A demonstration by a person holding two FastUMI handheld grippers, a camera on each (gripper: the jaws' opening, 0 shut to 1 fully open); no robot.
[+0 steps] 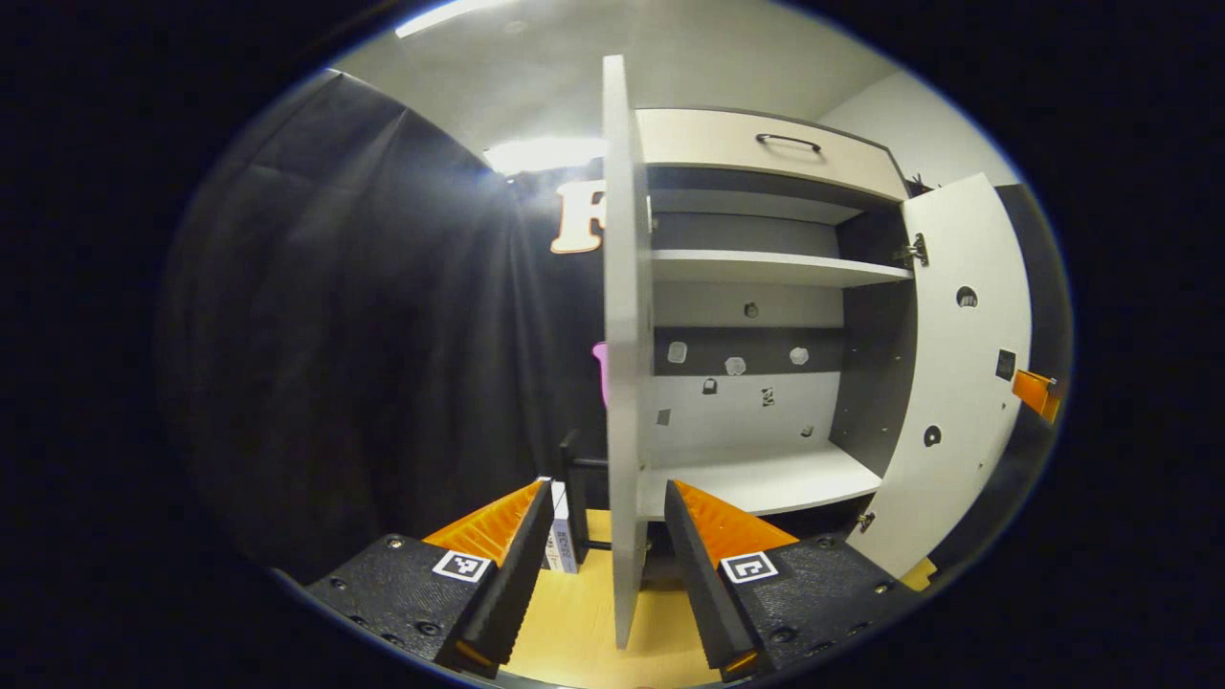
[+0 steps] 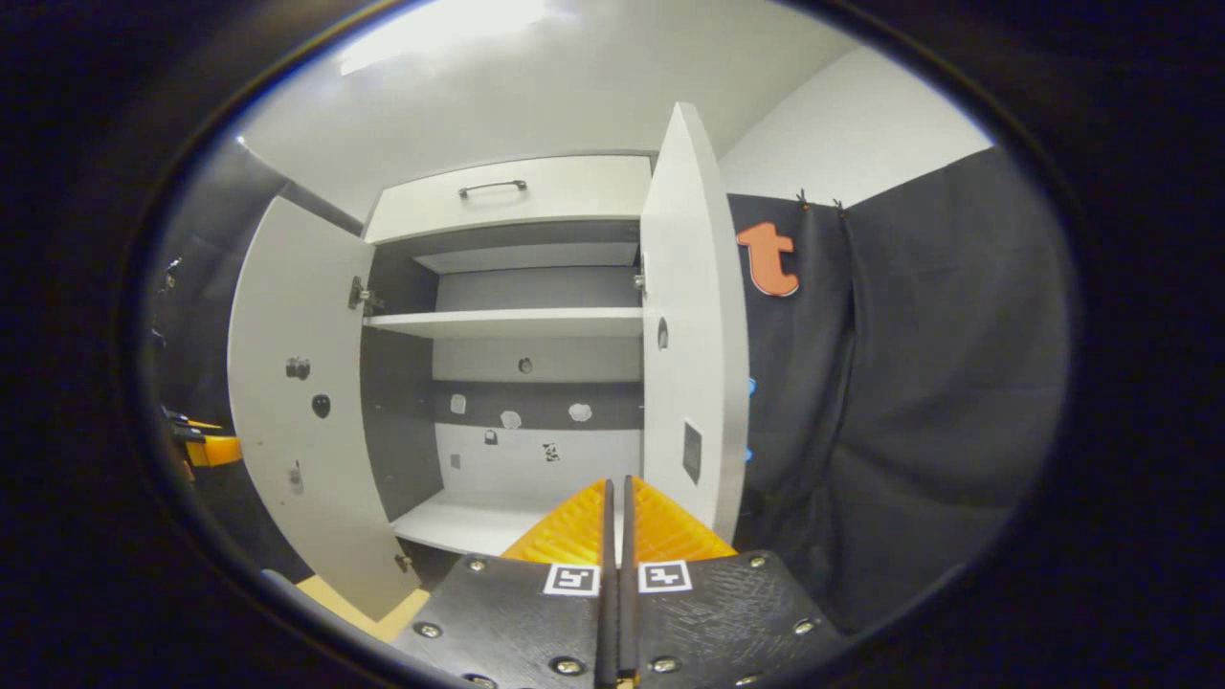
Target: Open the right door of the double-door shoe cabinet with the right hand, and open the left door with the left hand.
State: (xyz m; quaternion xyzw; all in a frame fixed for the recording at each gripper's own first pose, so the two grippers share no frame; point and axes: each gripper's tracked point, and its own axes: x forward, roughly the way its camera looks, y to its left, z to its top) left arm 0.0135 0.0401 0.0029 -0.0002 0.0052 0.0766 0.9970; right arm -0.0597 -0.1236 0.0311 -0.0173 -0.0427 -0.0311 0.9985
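Note:
The white shoe cabinet point(image 1: 766, 139) stands with both doors swung out, showing its shelves point(image 1: 775, 270). In the left gripper view the left door point(image 1: 624, 316) appears edge-on, and its lower edge runs between the spread fingers of my left gripper point(image 1: 612, 490), which is open; the fingers do not press on it. The right door point(image 1: 962, 364) hangs open at the right, with the other gripper point(image 1: 1038, 392) just beyond it. In the right gripper view my right gripper point(image 2: 617, 483) is shut on nothing, just left of the right door point(image 2: 694, 335). The left door point(image 2: 297, 402) stands open on the far side.
A drawer with a dark handle point(image 1: 790, 142) tops the cabinet. The cabinet rests on a light wooden surface point(image 1: 574, 632). A small box point(image 1: 563, 545) and a black post point(image 1: 572, 478) stand left of the left door. Black cloth point(image 1: 383, 335) hangs on both sides.

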